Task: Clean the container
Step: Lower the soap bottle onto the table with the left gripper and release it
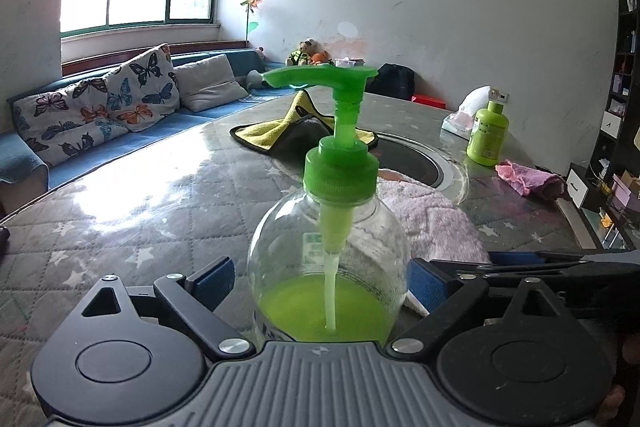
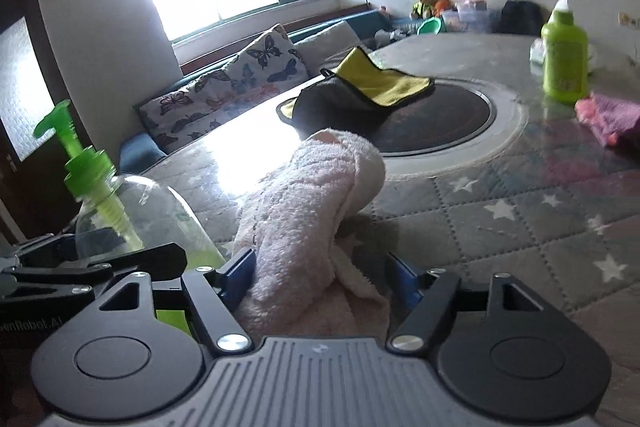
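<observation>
Apparently, little is done: the soap bottle (image 1: 326, 267) is clasped upright by the left gripper (image 1: 320, 279) above the counter (image 1: 140, 211), and a pink towel (image 2: 312, 211) is pinched by the right gripper (image 2: 320, 279) beside it; wiping is judged outstanding.

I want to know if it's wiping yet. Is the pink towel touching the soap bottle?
Cannot tell. In the right wrist view the pink towel overlaps the soap bottle, so no gap or contact shows; the left wrist view hides the towel's near edge behind the bottle.
</observation>
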The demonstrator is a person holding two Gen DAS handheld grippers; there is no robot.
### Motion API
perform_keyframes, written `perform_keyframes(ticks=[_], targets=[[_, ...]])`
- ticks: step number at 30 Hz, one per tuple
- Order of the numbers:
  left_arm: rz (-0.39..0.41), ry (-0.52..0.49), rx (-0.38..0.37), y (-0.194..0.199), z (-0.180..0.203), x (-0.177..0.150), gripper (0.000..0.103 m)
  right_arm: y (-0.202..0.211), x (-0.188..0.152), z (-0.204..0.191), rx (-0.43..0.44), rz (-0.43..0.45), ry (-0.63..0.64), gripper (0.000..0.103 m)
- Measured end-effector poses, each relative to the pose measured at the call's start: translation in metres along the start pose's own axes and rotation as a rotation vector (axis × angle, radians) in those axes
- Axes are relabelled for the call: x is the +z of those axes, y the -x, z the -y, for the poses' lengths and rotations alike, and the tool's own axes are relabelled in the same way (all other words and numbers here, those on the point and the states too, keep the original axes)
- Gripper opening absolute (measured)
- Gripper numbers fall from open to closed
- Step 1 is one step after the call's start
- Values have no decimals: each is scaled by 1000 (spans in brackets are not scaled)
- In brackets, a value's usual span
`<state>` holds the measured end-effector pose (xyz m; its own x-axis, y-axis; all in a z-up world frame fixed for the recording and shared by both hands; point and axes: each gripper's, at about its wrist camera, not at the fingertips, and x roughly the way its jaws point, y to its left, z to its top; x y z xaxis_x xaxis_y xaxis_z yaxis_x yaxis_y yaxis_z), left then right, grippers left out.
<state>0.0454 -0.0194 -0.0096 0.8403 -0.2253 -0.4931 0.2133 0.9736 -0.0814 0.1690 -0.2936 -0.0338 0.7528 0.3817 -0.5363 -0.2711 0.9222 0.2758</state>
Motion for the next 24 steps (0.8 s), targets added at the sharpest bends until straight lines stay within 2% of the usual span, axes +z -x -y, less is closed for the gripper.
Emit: perform_keyframes(ticks=[3, 8, 10, 15, 20, 24], targets=[[6, 1, 11, 9, -2, -4, 101, 10, -3, -5, 11, 12, 13, 81], [-1, 15, 36, 24, -7, -9, 103, 19, -4, -14, -52, 24, 35, 83], [-10, 22, 42, 30, -10, -11, 103, 25, -6, -13, -50, 22, 16, 84], [-69, 57, 74, 38, -19, -20, 103, 40, -15, -10, -68, 8, 11, 85], [-88, 68, 88, 41, -24, -31, 103, 42, -19, -8, -86, 24, -33, 85], [-101, 73, 106, 38, -25, -38, 103, 34, -21, -15, -133, 25, -1, 85]])
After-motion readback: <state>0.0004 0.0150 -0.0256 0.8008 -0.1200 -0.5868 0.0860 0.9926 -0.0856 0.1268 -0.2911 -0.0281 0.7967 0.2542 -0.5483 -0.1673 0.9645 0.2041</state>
